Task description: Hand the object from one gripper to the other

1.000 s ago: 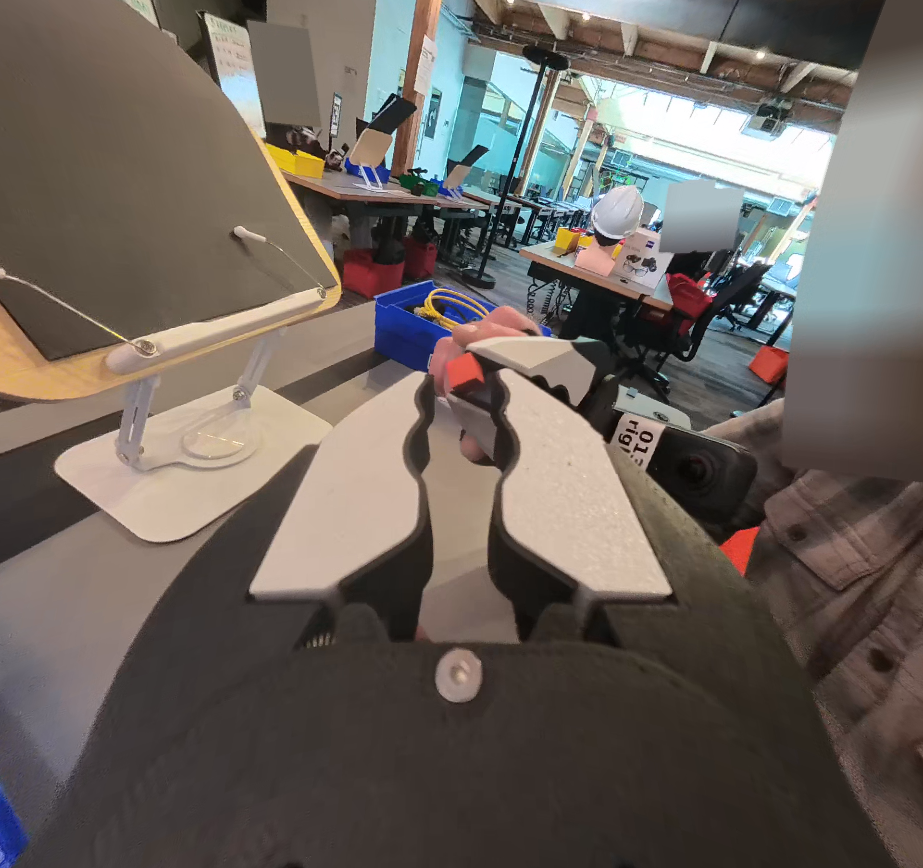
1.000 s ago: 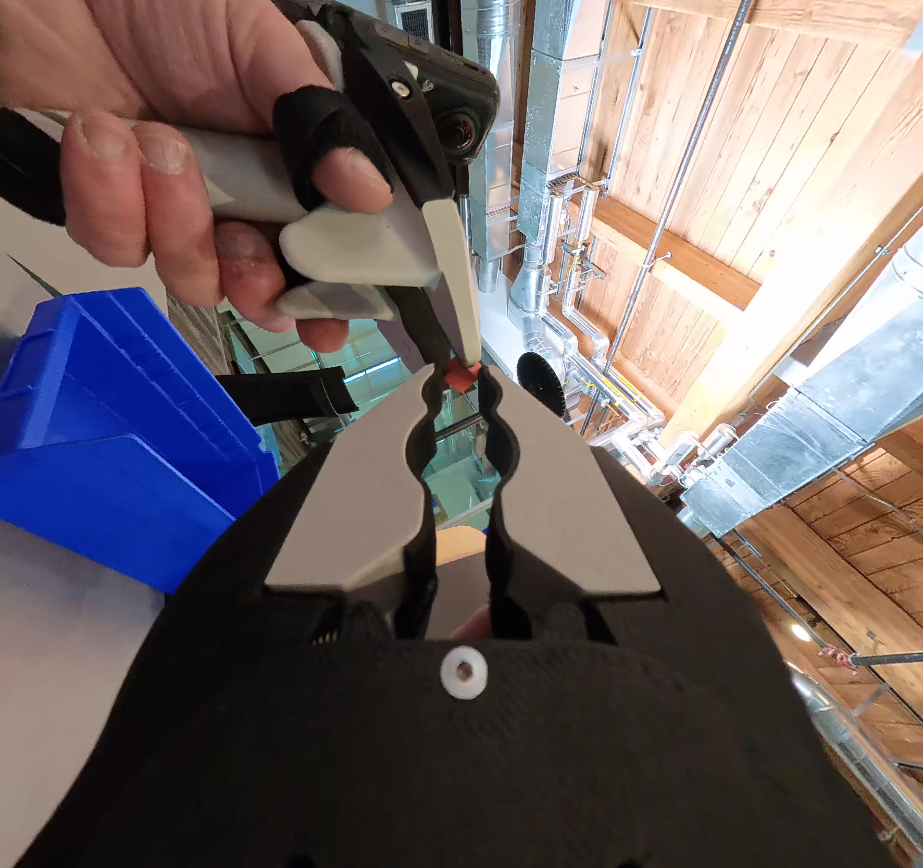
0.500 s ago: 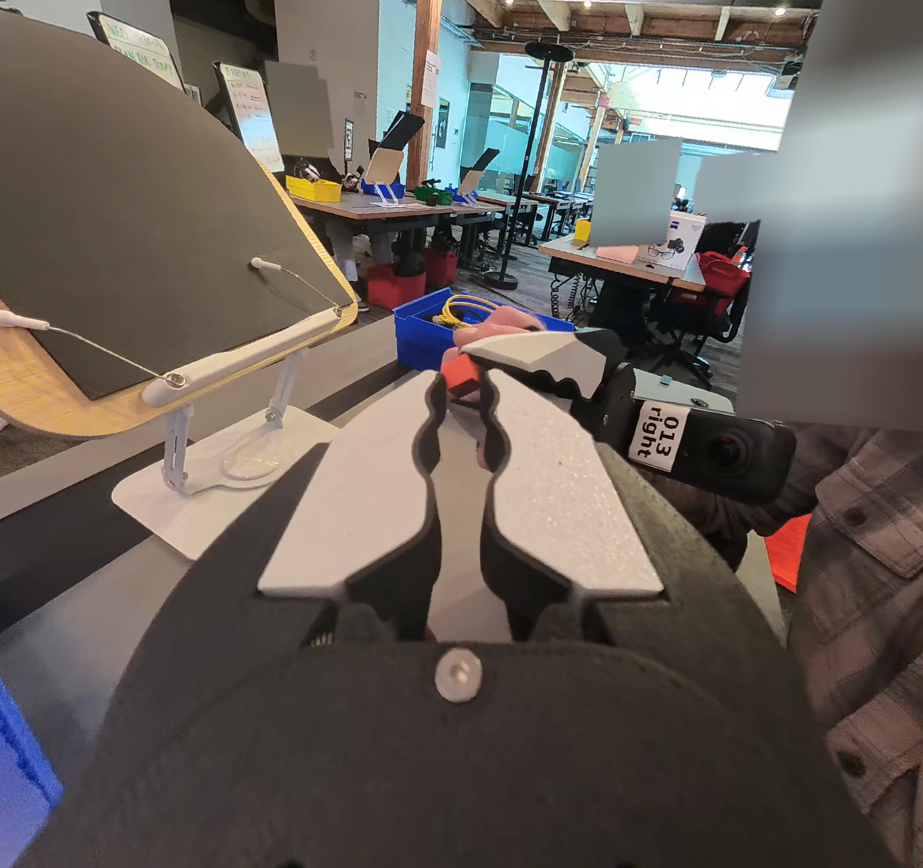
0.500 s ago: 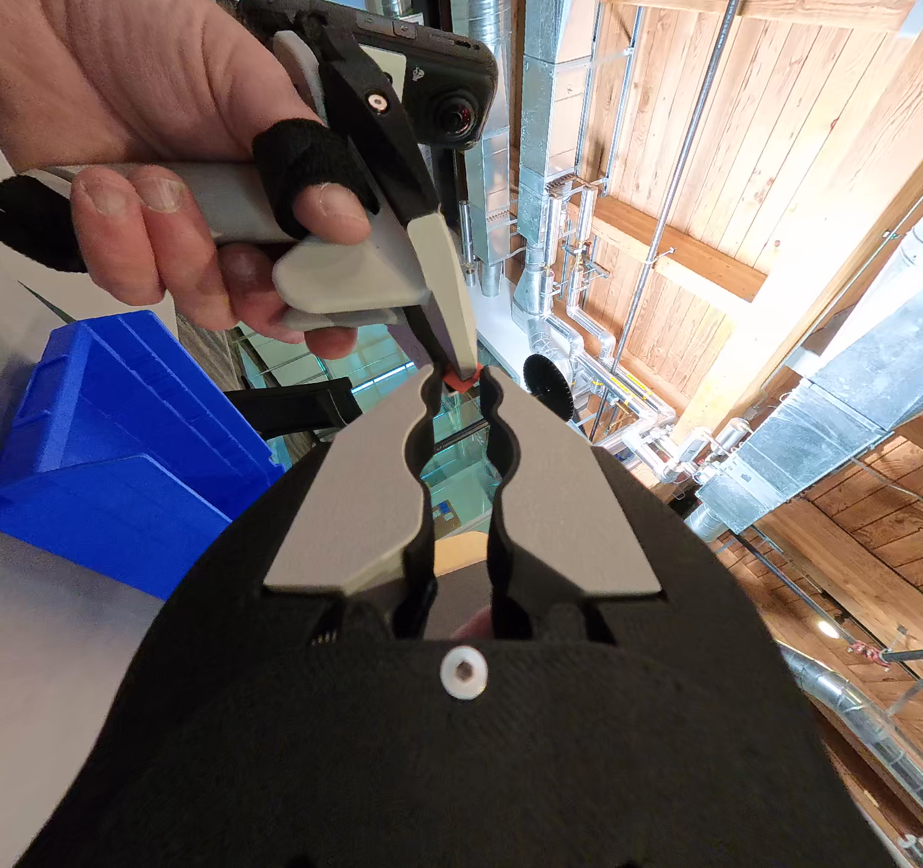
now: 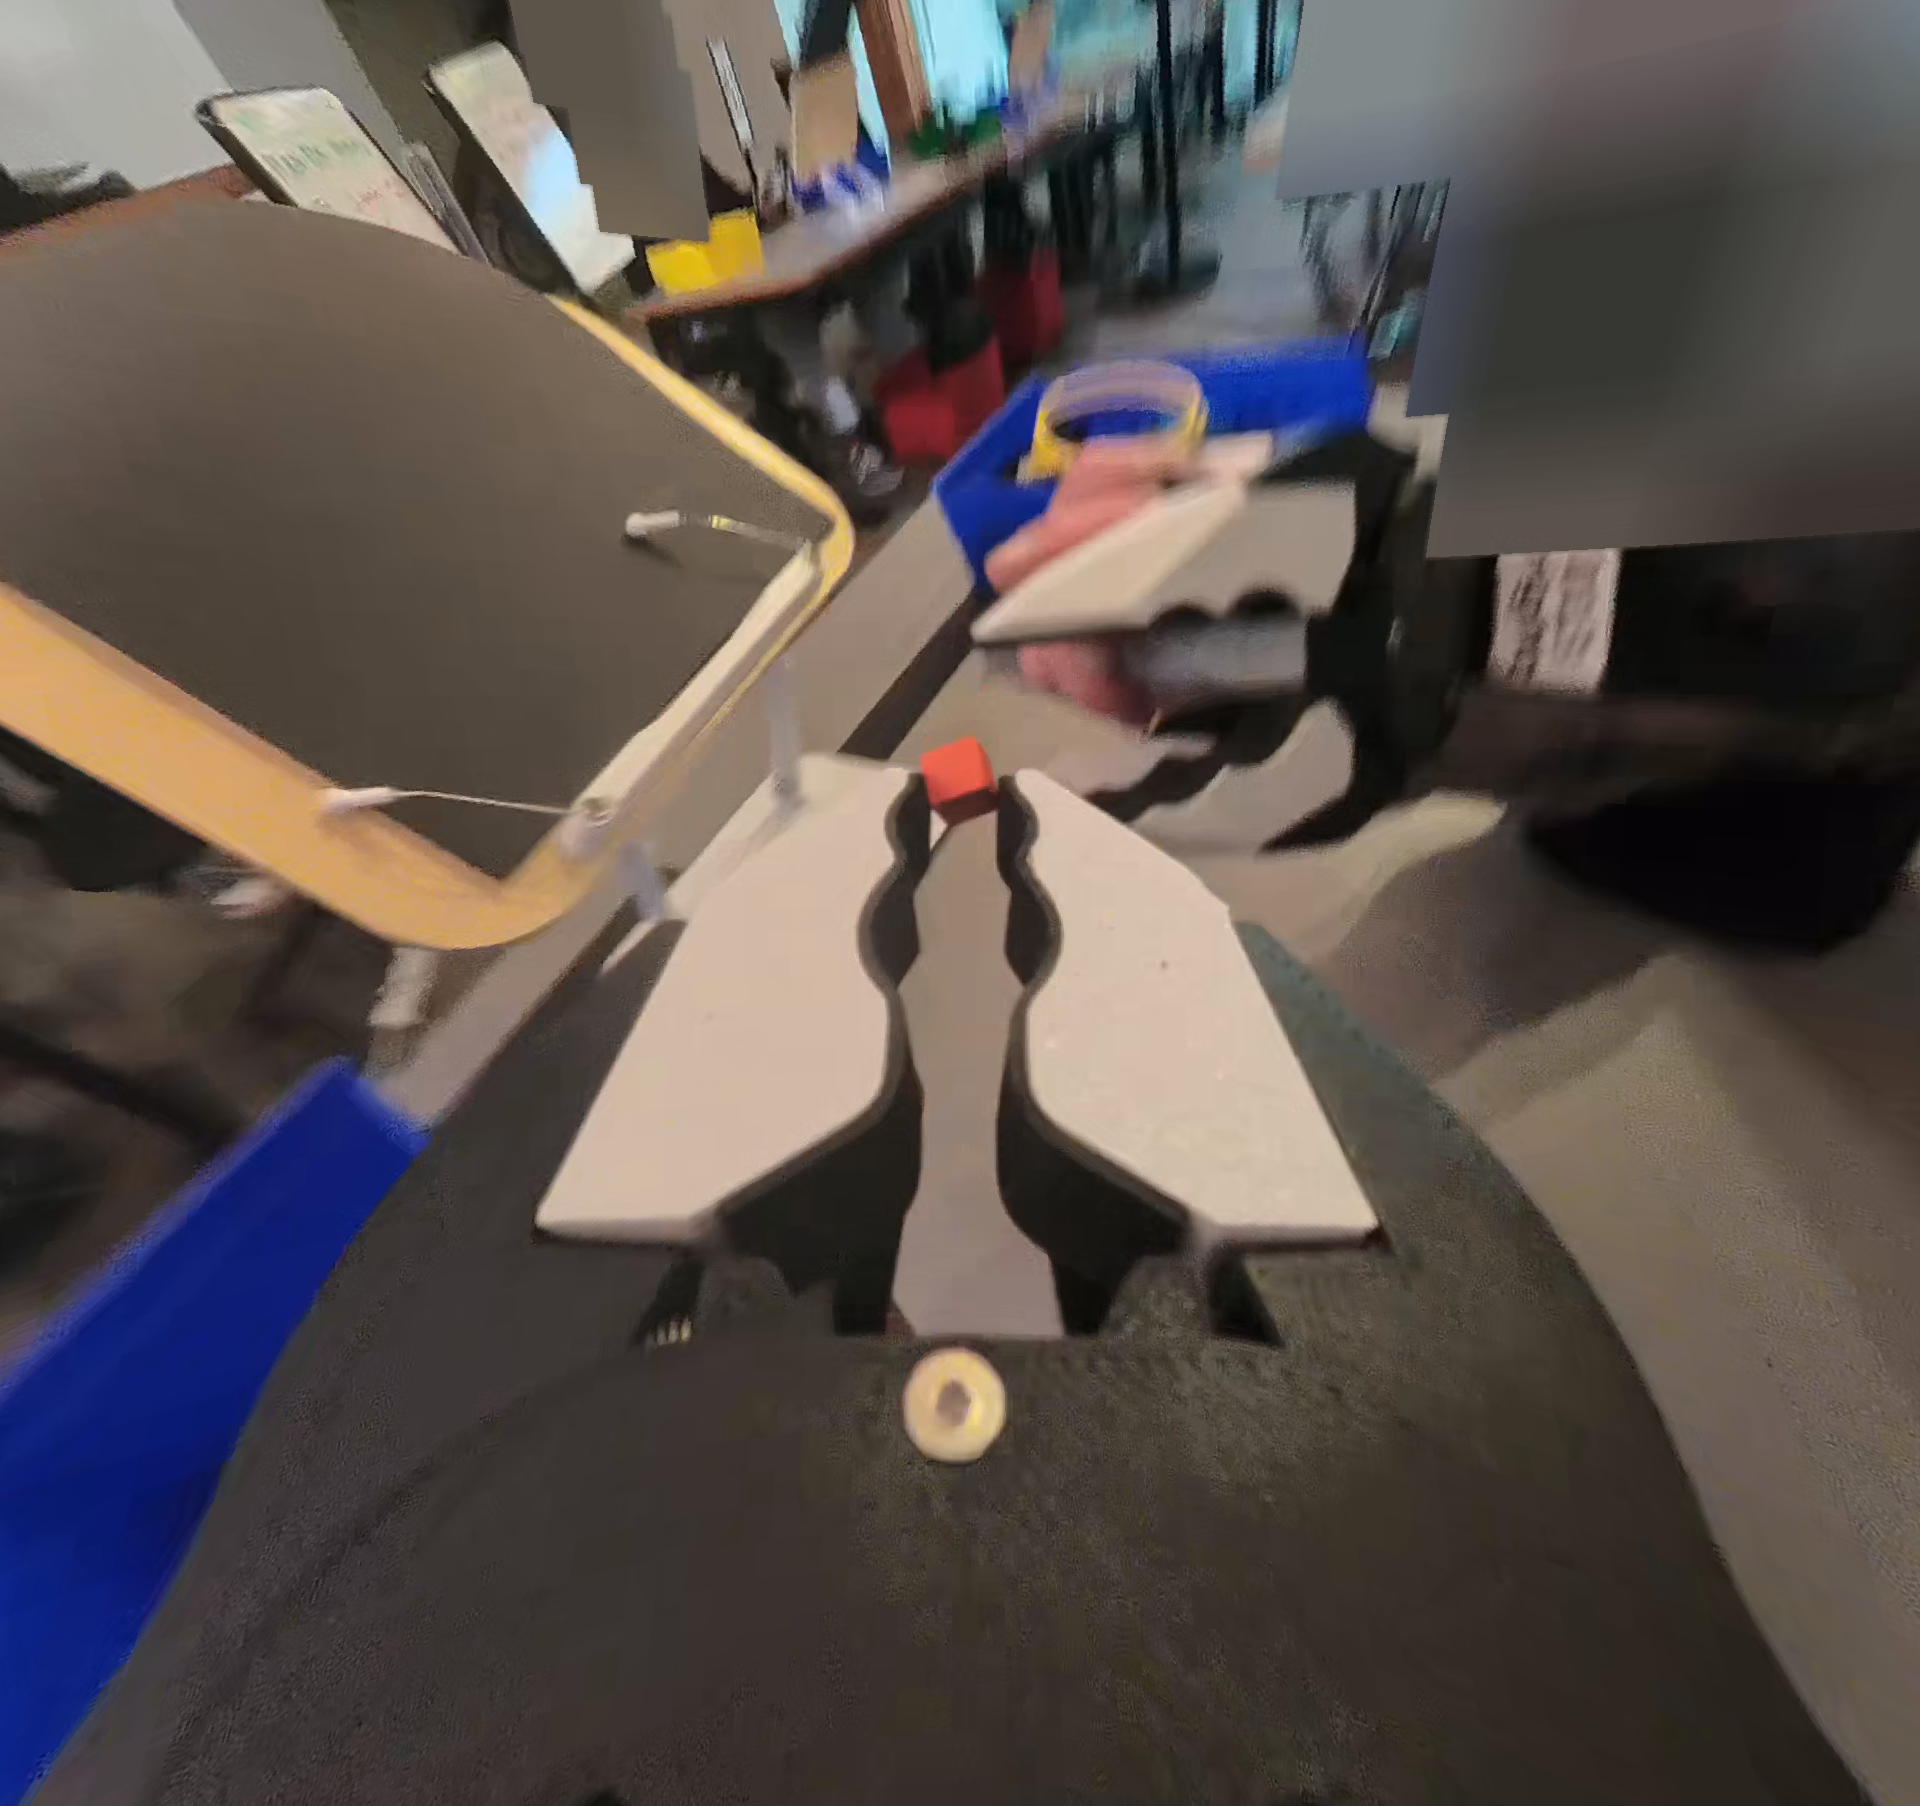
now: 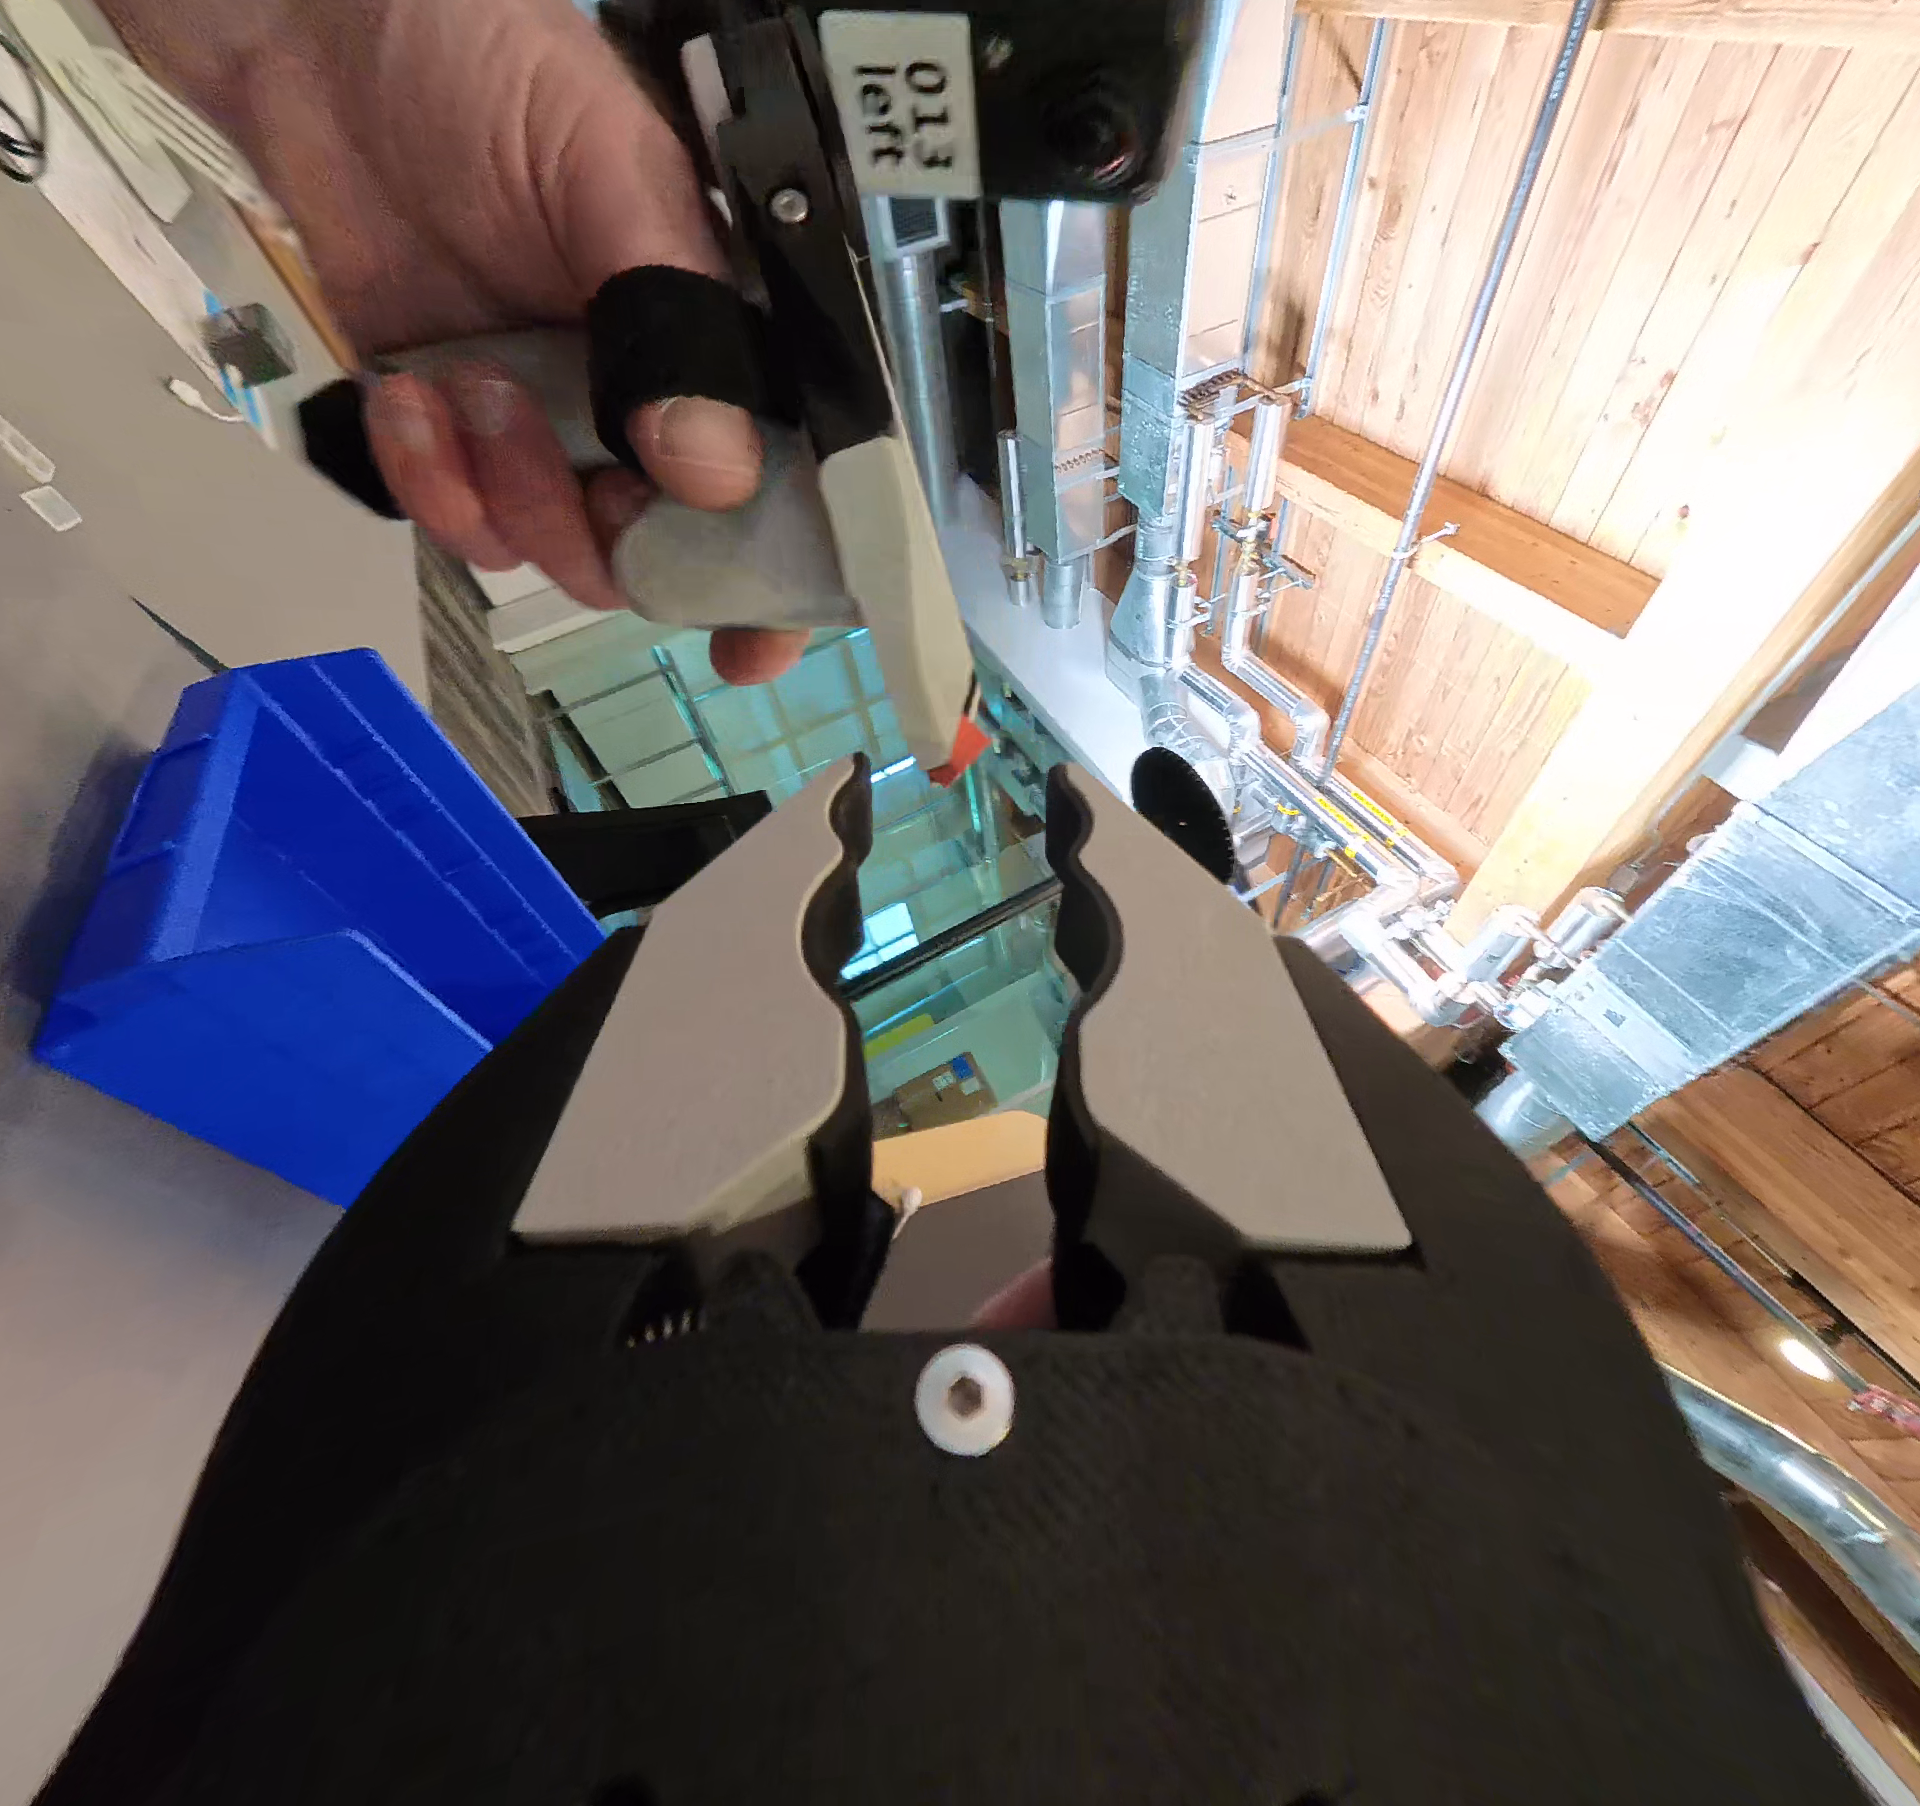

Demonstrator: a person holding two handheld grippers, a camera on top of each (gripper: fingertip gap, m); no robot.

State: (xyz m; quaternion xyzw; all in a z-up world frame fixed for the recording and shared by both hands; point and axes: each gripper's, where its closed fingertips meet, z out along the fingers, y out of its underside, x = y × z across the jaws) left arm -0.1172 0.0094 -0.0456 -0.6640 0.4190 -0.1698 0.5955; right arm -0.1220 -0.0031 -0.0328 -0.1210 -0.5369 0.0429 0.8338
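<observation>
A small red cube (image 5: 956, 782) is pinched between the tips of my left gripper (image 5: 958, 802), which is shut on it above the grey table. My right gripper (image 5: 1164, 603) shows farther off to the upper right, apart from the cube. In the right wrist view my right gripper (image 6: 956, 788) is open and empty, its jaws spread wide. Just beyond its tips the left gripper (image 6: 940, 707), held in a hand (image 6: 468, 146), grips the cube (image 6: 963, 750).
A tilted dark board on a white stand (image 5: 312, 509) is at my left. A blue bin (image 5: 1278, 395) with a yellow cable coil (image 5: 1122, 406) sits behind. Another blue bin (image 6: 260, 925) stands on the grey table (image 5: 1662, 1133).
Both grippers met at the cube before. The right gripper has opened and let go, and the left gripper has drawn away with the cube in it.
</observation>
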